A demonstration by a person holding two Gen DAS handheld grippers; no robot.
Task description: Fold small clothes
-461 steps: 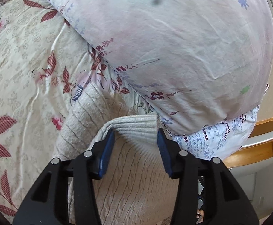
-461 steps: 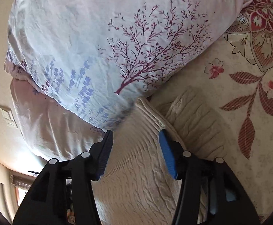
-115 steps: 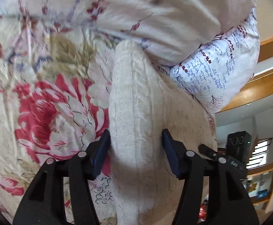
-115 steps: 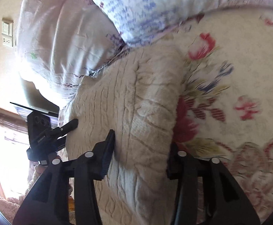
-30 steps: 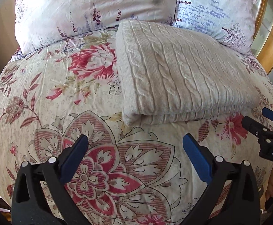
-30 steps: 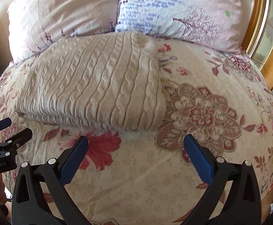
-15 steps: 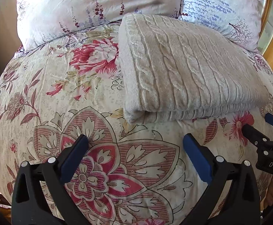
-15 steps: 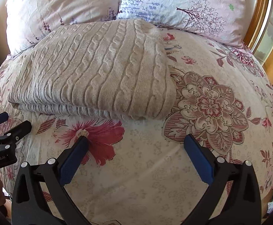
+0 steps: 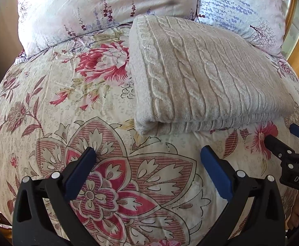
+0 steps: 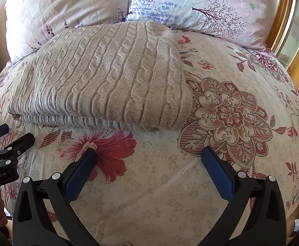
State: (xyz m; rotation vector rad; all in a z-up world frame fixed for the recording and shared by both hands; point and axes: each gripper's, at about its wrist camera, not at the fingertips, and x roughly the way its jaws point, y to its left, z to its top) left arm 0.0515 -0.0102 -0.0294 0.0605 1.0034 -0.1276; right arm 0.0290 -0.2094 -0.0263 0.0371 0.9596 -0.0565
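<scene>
A beige cable-knit sweater (image 9: 200, 78) lies folded into a rectangle on the floral bedspread (image 9: 67, 106), its far edge against the pillows. It also shows in the right wrist view (image 10: 108, 78). My left gripper (image 9: 148, 153) is open and empty, a short way in front of the sweater's near left corner. My right gripper (image 10: 148, 153) is open and empty, in front of the sweater's near right corner. Each gripper shows at the edge of the other's view: the right one (image 9: 287, 139), the left one (image 10: 8, 137).
Two floral pillows (image 9: 108, 6) (image 10: 190, 2) lean at the head of the bed behind the sweater. A wooden bed frame (image 10: 282, 20) runs along the right side. The bedspread (image 10: 231, 164) spreads wide around the sweater.
Both grippers have let go of the sweater and opened wide. In the last second they have moved slightly closer to the folded sweater, which lies still.
</scene>
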